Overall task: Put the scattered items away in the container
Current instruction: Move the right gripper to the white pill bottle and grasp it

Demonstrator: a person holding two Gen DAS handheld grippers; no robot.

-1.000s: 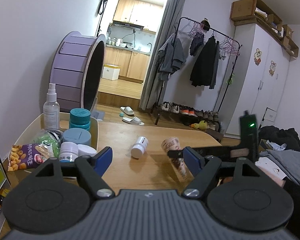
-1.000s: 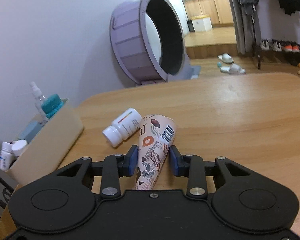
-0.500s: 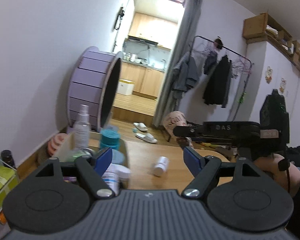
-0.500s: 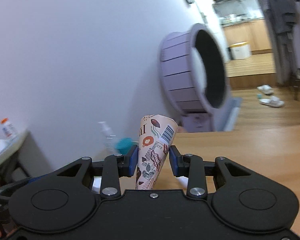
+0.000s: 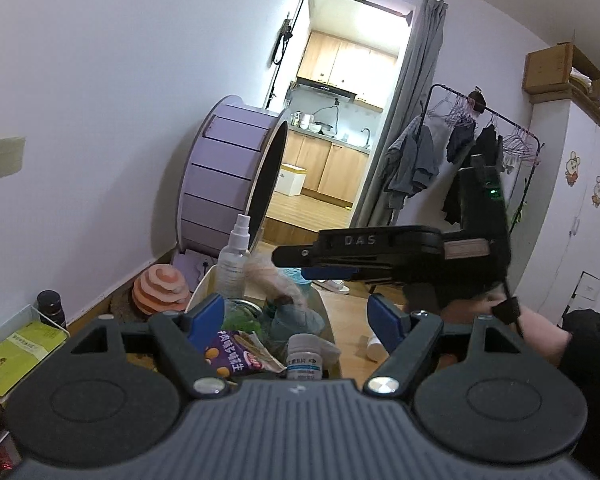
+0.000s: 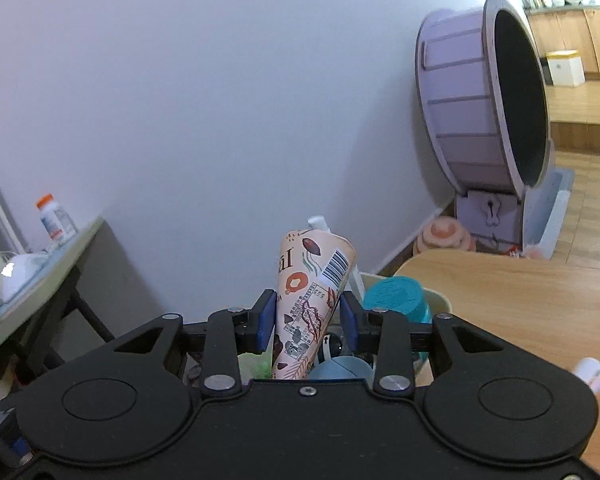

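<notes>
My right gripper (image 6: 307,322) is shut on a printed paper cone (image 6: 309,300) with a barcode, held above the beige container (image 6: 439,298). The container holds a teal-capped jar (image 6: 395,298), a spray bottle (image 5: 232,264), a purple snack bag (image 5: 230,354) and a white pill bottle (image 5: 303,360). In the left wrist view the right gripper (image 5: 292,262) hangs over the container with the blurred cone (image 5: 272,278) pointing down. My left gripper (image 5: 298,318) is open and empty, just in front of the container. A white bottle (image 6: 589,374) lies on the wooden table (image 6: 519,312).
A large purple wheel (image 5: 236,180) stands on the floor behind the table by the wall. A side shelf (image 5: 20,344) with a green packet and dark bottles is at the left. A grey side table (image 6: 40,264) holds a pill bottle.
My right gripper has lifted the cone off the table and carried it left, over the container. My left gripper has drawn back and tilted up, staying open.
</notes>
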